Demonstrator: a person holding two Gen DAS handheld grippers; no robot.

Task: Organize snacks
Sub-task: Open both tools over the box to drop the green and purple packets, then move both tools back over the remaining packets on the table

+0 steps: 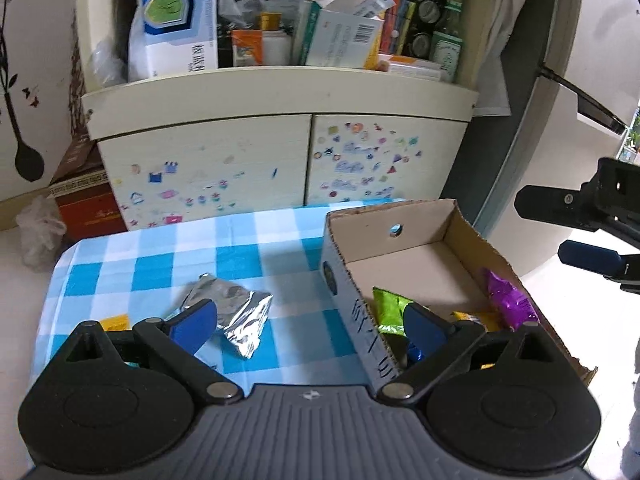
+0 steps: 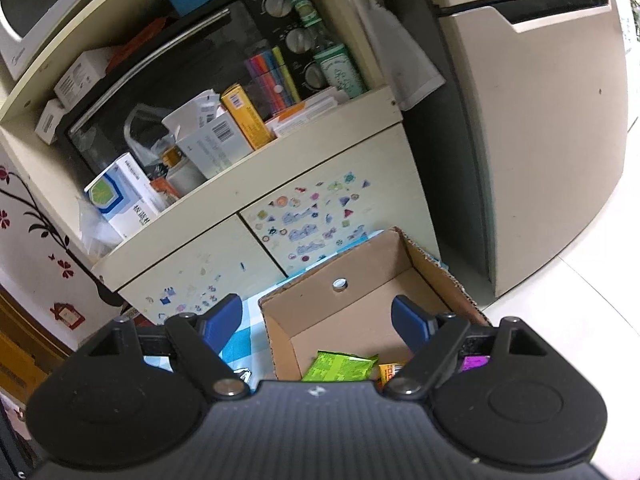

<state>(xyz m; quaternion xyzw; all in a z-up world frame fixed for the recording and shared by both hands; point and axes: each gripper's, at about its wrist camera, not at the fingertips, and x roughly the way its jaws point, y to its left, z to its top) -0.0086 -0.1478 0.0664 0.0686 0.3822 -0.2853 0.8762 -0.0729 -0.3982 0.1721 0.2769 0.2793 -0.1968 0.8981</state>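
So the cardboard box (image 1: pixel 424 236) sits at the right of the left wrist view on the blue checkered tablecloth (image 1: pixel 160 256), with a green packet (image 1: pixel 390 306), a purple one (image 1: pixel 510 300) and a yellow one (image 1: pixel 478 318) inside. A silver foil packet (image 1: pixel 240 316) lies on the cloth at lower centre. The left gripper (image 1: pixel 310 322) hangs over it, fingers wide apart, gripping nothing. The right gripper (image 2: pixel 320 320) hovers above the box, also spread open and empty.
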